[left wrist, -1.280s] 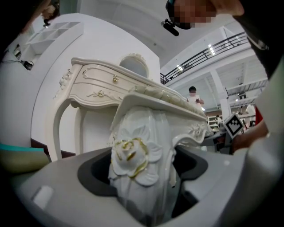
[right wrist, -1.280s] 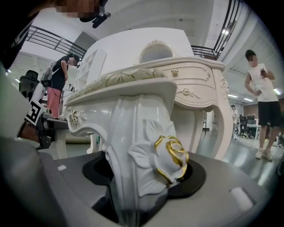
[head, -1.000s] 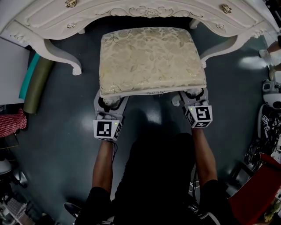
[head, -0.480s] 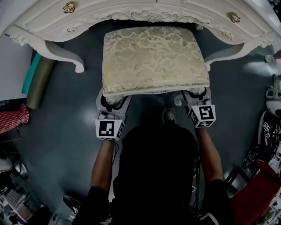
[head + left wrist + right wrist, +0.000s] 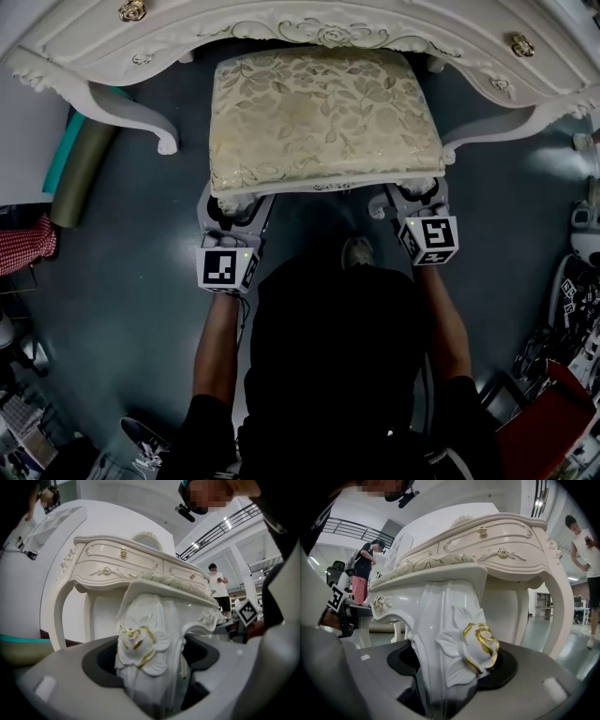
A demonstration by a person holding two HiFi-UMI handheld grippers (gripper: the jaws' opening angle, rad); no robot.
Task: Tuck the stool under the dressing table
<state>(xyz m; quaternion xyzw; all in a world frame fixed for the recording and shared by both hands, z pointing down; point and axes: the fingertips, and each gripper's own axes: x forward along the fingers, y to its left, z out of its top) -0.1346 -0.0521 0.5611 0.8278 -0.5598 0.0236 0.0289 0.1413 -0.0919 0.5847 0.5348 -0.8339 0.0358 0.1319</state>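
The stool has a cream floral cushion and carved white legs. It stands between the legs of the white dressing table, its far edge at the table's carved front rail. My left gripper is shut on the stool's near left leg, which fills the jaws just below its gold rose carving. My right gripper is shut on the near right leg in the same way. Both grippers point toward the table.
Green and teal rolls lean by the table's left leg, with a red checked cloth nearer. White equipment and a red case crowd the right side. My shoe rests on the dark floor behind the stool. People stand in the background.
The stool and both grippers have shifted a little toward the dressing table, so the cushion's far edge now meets the front rail. A shoe has stepped forward behind the stool.
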